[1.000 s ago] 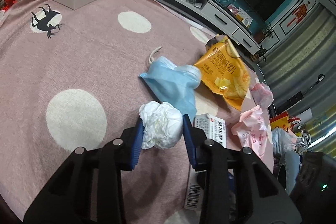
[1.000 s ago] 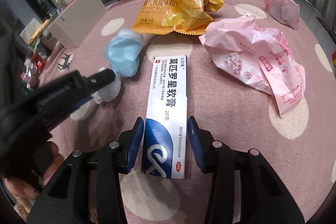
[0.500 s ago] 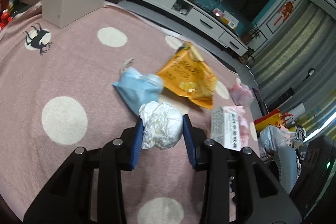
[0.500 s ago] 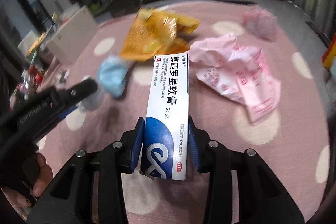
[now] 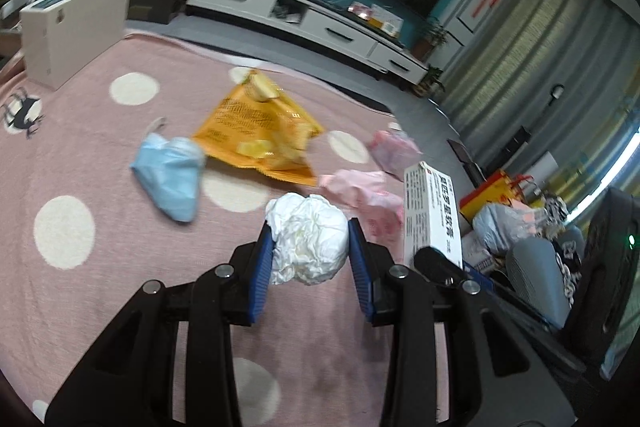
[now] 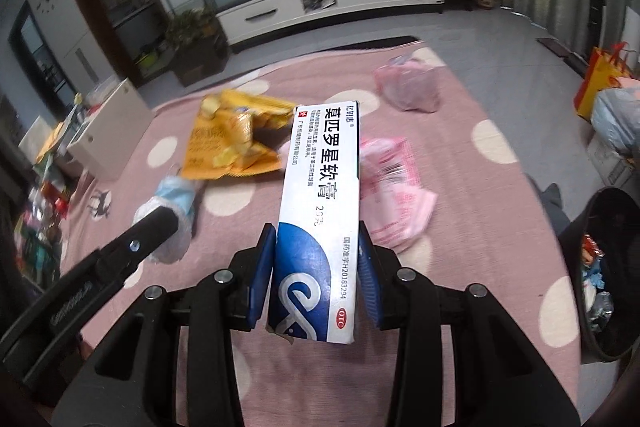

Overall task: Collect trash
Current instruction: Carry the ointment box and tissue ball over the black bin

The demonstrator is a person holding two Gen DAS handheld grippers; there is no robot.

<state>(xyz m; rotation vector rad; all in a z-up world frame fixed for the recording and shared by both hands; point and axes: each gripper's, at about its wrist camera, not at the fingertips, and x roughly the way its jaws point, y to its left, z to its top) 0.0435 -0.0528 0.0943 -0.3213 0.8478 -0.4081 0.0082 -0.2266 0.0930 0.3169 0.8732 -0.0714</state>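
Above the pink dotted rug (image 5: pixel 120 227), the left gripper (image 5: pixel 310 255) is clamped on a crumpled white paper ball (image 5: pixel 306 239) while the right gripper (image 6: pixel 316 267) pinches a blue-and-white box (image 6: pixel 320 203), with the chip bag (image 5: pixel 260 131), face mask (image 5: pixel 170 175) and pink wrappers (image 6: pixel 394 191) lying on the rug.

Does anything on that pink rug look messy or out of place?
Yes. Litter lies scattered on the dotted rug: a torn-open orange chip bag, a used blue face mask and crumpled pink wrappers. The left tongs hold a crumpled tissue ball; the right tongs hold a medicine box.
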